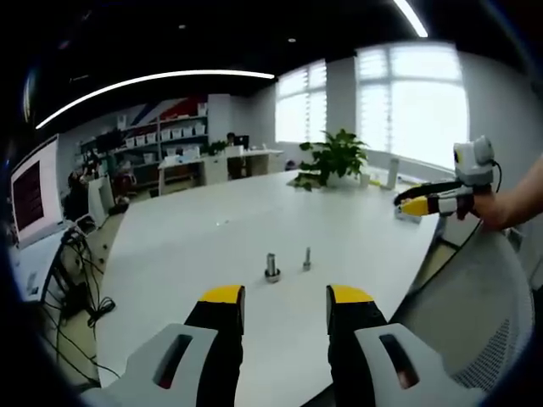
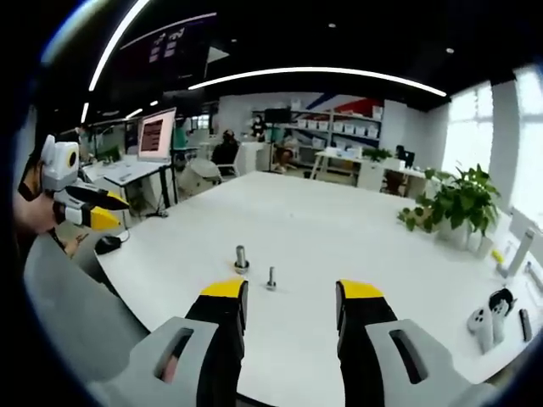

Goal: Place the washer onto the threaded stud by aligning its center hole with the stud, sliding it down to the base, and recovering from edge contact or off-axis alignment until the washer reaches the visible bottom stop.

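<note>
While both grippers hover wide open and empty, the left gripper view shows a monitor at the table's far side. The right gripper view adds controllers (near the edge). Two studs, stud with washer and bare stud, stand close together ahead of both.

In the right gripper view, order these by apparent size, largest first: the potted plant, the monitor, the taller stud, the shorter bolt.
1. Potted plant
2. Monitor, only somewhat smaller
3. Taller stud
4. Shorter bolt

The stud and bolt stand nearest the camera, so their true size is smaller still.
</note>
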Demonstrator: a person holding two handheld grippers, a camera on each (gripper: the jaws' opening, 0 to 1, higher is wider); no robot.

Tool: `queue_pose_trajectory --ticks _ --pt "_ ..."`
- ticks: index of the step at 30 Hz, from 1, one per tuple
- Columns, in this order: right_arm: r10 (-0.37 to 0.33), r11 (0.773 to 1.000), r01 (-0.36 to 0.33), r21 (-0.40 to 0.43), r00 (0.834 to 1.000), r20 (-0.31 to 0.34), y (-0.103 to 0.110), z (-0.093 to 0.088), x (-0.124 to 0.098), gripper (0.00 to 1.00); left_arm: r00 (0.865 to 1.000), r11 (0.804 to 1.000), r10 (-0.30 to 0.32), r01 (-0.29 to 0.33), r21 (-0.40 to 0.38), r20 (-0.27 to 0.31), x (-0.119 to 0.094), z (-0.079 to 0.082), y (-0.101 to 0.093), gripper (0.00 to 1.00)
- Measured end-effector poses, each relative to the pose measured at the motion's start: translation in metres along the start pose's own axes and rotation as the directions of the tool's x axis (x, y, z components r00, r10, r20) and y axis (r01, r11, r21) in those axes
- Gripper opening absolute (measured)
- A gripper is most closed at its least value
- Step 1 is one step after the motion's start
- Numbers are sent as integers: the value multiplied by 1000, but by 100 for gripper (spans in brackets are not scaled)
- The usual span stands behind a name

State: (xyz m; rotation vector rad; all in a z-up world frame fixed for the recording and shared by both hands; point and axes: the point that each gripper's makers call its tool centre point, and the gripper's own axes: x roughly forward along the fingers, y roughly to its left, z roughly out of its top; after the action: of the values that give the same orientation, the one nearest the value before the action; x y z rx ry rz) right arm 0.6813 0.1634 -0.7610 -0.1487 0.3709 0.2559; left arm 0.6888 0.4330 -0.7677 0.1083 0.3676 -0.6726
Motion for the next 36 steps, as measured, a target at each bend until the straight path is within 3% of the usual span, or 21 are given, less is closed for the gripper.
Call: queue_pose_trajectory --ticks 36 --pt "3 1000 -3 -13 1000 21 -3 2 0 43 999 1000 25 -25 13 -21 0 -4 3 37"
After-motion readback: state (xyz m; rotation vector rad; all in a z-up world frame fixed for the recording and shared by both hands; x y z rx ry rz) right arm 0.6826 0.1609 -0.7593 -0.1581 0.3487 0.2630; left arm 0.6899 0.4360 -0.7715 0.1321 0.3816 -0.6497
